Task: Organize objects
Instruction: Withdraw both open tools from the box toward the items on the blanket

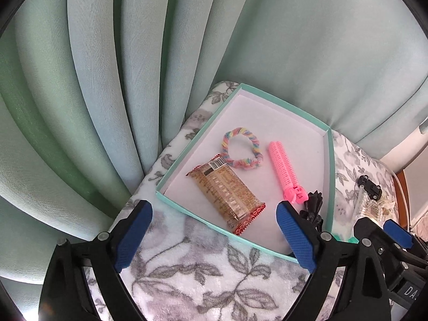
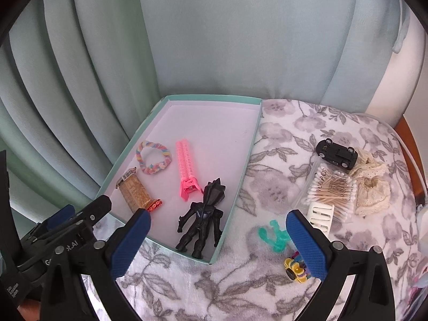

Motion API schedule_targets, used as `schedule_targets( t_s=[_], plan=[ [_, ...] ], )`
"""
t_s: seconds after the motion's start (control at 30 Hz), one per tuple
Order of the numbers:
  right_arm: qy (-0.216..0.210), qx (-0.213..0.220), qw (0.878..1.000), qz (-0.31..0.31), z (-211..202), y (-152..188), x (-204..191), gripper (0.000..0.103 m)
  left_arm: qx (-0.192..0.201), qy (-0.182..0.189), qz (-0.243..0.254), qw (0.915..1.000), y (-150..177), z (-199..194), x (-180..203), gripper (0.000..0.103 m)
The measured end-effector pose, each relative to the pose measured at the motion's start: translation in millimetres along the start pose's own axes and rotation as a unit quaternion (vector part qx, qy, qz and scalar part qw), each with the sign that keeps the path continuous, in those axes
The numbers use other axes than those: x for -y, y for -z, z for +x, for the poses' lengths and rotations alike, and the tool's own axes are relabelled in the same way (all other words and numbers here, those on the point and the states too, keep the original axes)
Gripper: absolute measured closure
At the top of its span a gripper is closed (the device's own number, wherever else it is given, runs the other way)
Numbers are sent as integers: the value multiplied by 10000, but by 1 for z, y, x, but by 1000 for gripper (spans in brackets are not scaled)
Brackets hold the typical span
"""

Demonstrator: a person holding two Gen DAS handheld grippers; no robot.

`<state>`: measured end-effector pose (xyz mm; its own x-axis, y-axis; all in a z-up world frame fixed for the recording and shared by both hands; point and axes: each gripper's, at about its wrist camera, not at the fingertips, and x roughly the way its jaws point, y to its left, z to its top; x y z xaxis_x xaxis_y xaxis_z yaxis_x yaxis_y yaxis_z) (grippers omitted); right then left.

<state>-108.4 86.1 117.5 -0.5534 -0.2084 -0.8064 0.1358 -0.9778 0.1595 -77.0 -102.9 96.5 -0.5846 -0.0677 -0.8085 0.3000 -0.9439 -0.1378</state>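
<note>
Left claw (image 1: pixel 214 230) and right claw (image 2: pixel 218 236) both gape wide, holding nothing.

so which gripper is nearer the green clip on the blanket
Right. The right gripper hangs open just above the green clip, which lies between its fingers beside the box. The left gripper is open over the box's near-left edge, with the box between it and the clip.

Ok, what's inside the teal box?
Inside the teal box: pastel scrunchie, pink hair roller, snack bar, black figurine. The gripper finger hides its near corner.
</note>
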Motion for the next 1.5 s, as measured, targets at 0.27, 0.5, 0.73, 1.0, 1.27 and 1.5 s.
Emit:
schedule_targets(
  t_s=[0.27,0.5,0.73,1.0,1.27,1.5],
  plan=[
    [77,50,9995,311,-24,14,30,0,19,182,144,9997,11,-18,21,9],
    [211,114,9979,600,-41,36,70,0,105,469,452,9978,27,-31,50,9],
    [298,169,9957,855,-50,58,109,0,15,960,857,9917,44,-33,91,9],
    [438,98,9933,1063,-47,73,141,0,-248,1148,1228,9855,61,-23,128,9],
    [374,-88,9929,1126,-28,82,147,1,-425,1091,1315,9844,65,-7,137,9],
    [290,-242,9939,1038,-11,85,142,1,-556,1067,1165,9859,65,6,128,9]
  ],
)
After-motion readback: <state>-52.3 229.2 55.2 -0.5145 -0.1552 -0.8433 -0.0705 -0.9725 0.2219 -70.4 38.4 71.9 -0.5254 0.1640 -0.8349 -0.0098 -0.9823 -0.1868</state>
